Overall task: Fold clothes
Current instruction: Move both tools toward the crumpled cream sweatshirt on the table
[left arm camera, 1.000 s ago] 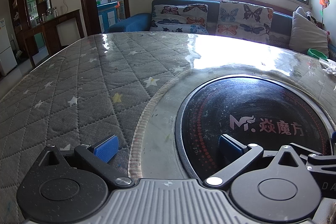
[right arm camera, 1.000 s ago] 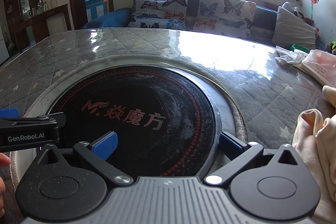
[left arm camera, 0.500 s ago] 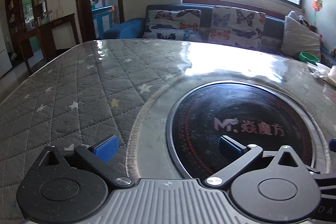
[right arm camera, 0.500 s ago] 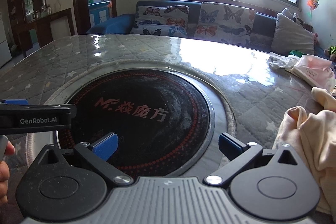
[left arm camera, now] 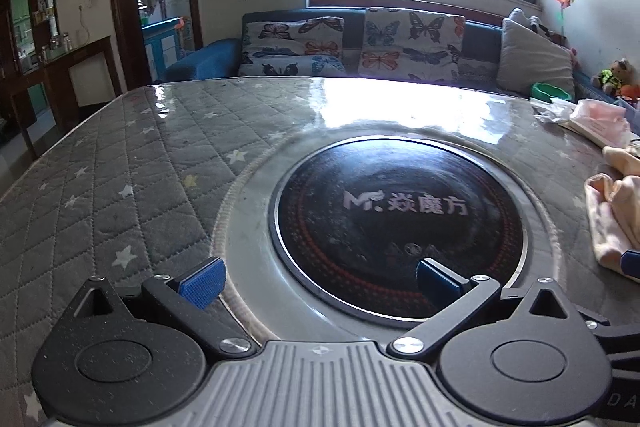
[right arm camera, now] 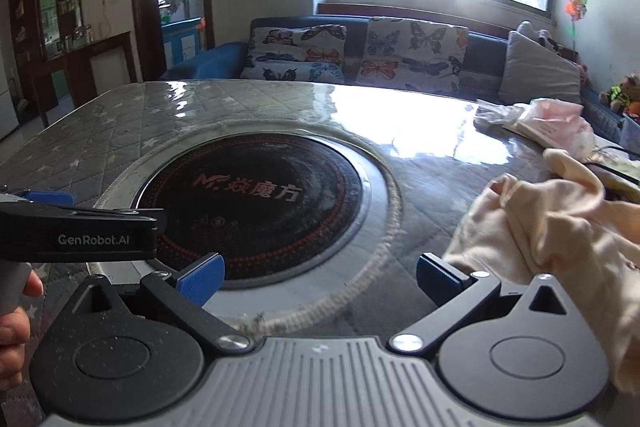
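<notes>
Beside right hand-held gripper (right arm camera: 320, 277): cream garment (right arm camera: 552, 227).

Bare quilted table (left arm camera: 120, 163) leftward and ahead; crumpled cream garment (right arm camera: 552, 223) crowding the right side.

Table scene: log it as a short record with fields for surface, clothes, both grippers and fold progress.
surface: quilted grey star-print cover under clear sheet, round black cooktop set in the middle
clothes: cream garment crumpled at the right side; pink garment further back
left gripper: open, empty, over cooktop edge
right gripper: open, empty, right finger just beside the cream garment
fold progress: not started; nothing grasped
</notes>
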### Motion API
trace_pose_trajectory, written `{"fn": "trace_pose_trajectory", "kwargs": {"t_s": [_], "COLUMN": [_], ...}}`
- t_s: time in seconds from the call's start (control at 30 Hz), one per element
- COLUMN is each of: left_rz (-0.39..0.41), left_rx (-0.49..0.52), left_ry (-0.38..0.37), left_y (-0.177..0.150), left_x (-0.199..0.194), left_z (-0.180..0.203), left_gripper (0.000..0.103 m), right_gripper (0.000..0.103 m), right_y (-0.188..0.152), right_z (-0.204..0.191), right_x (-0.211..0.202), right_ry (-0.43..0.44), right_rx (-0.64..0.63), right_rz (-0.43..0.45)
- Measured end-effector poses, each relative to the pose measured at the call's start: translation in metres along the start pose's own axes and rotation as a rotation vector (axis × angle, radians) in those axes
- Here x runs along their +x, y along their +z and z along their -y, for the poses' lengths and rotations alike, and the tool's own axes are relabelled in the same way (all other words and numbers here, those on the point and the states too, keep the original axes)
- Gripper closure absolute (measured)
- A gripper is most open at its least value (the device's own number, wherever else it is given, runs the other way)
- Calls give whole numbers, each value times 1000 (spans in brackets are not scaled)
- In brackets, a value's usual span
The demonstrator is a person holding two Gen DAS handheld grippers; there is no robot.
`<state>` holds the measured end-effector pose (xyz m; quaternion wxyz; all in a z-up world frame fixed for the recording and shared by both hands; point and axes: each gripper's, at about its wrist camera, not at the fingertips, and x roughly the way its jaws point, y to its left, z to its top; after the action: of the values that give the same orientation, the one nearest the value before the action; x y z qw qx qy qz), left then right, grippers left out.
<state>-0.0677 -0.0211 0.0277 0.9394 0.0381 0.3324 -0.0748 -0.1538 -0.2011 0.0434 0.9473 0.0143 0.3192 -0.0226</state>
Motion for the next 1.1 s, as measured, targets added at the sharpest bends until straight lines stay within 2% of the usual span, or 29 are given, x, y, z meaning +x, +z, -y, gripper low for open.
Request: {"fn": "trace_pose_trajectory", "kwargs": {"t_s": [0.43, 1.1], "left_rz": [-27, -60], "left_rx": [89, 209], "left_ry": [-136, -242], "left_y": [-18, -35], "left_x": [-29, -54], "left_z": [35, 80], "left_gripper": [0, 0], "right_gripper": [0, 0], "right_y": [-29, -61], "right_z": [29, 54], "right_x": [-45, -92], "right_ry": [-86, -148], "right_rx": [73, 129], "right_rz": [-1, -12]}}
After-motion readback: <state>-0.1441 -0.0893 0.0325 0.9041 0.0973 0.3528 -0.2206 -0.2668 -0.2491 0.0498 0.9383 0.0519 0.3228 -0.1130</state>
